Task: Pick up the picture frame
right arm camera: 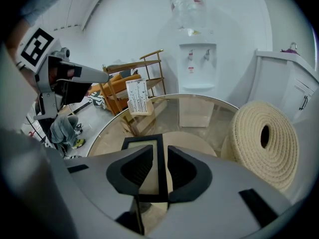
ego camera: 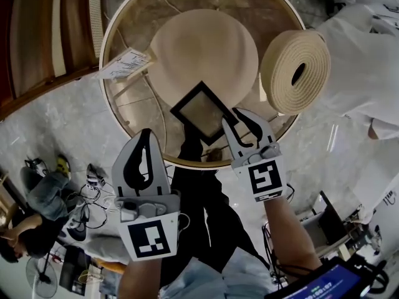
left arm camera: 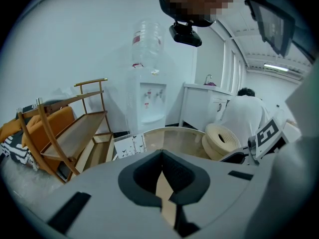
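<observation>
The picture frame [ego camera: 201,112] is a thin black rectangle with a pale centre, lying tilted over the near part of a round beige disc [ego camera: 206,48] on the glass table [ego camera: 274,8]. My right gripper [ego camera: 239,118] is shut on the frame's right bar. In the right gripper view that bar runs straight between the pads of the right gripper [right arm camera: 160,156], and the frame's far bar [right arm camera: 139,142] shows beyond them. I cannot tell whether the frame touches the disc. My left gripper [ego camera: 146,139] hangs shut and empty just off the table's near rim, left of the frame; in its own view the left gripper [left arm camera: 167,195] shows its pads meeting.
A thick roll of cream rope matting [ego camera: 296,70] stands on the table's right side. A printed card [ego camera: 124,64] rests at its left rim. A wooden shelf unit [ego camera: 37,36] is on the left, a person in white [ego camera: 355,61] on the right, and a seated person [ego camera: 37,198] on the floor.
</observation>
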